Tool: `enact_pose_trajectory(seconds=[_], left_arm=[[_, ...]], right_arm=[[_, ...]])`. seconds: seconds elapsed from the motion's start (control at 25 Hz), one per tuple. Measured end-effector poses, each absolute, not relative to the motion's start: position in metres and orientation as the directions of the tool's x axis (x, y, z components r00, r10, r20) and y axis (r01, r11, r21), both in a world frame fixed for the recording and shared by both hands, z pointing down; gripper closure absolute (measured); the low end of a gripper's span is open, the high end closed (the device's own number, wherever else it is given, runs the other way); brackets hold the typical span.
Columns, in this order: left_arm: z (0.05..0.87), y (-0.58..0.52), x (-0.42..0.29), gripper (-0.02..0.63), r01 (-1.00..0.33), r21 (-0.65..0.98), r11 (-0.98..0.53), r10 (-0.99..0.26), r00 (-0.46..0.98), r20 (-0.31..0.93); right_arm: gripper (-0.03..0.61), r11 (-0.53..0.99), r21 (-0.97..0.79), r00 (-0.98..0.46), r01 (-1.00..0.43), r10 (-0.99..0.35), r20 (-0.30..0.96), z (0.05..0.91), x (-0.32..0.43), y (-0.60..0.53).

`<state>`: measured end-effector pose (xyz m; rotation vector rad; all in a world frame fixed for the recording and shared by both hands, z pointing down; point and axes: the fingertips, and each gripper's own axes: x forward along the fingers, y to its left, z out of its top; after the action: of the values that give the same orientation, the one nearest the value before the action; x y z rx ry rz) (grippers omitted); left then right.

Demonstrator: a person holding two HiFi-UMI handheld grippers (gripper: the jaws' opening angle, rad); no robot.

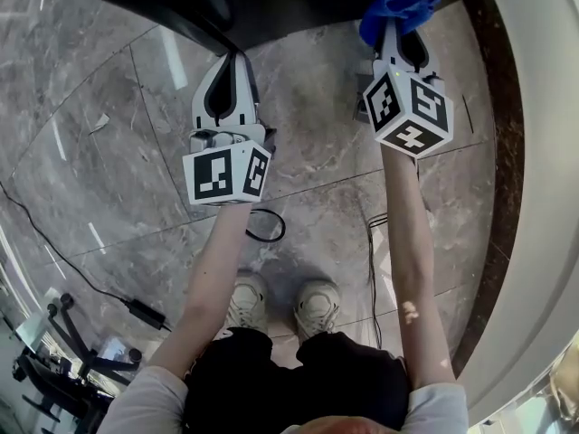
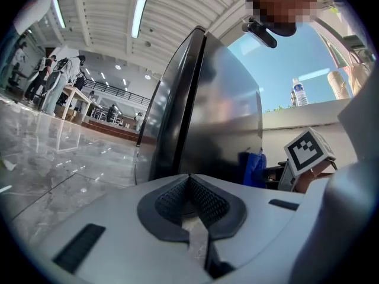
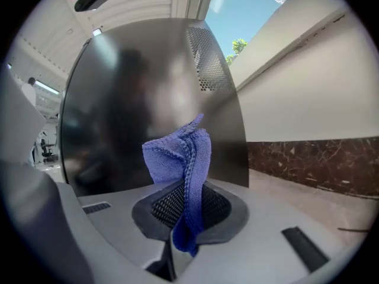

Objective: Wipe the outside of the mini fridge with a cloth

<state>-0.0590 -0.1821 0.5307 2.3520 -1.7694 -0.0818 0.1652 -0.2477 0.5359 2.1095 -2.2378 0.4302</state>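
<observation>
Left gripper: your left gripper (image 1: pixel 232 66) is clenched, jaws pressed together with nothing between them, pointing at the fridge (image 2: pixel 219 111) near its front corner.
Right gripper: your right gripper (image 1: pixel 400 36) is clamped on the cloth (image 3: pixel 180 155).
Cloth: blue, bunched in a fold, standing up past the jaws with a tail hanging below them. It is close to the fridge's side panel; you cannot tell whether it touches.
Fridge: dark and glossy, on the marble floor (image 1: pixel 109 152), beside the wall (image 3: pixel 308 93) at your right.

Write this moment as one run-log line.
left hand-held gripper: shut, empty | right hand-held gripper: shut on blue cloth | mini fridge: close ahead
</observation>
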Motion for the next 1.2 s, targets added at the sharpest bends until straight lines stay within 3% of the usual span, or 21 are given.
enact_pose_trajectory(seconds=[1.2], left_arm=[[0.526,-0.176,-0.064,0.609,-0.951,0.112,-0.287,-0.951,0.297,0.085]], right_arm=[[0.517,-0.271,0.072,0.281,-0.96,-0.921,0.27,0.54,0.306,-0.276]])
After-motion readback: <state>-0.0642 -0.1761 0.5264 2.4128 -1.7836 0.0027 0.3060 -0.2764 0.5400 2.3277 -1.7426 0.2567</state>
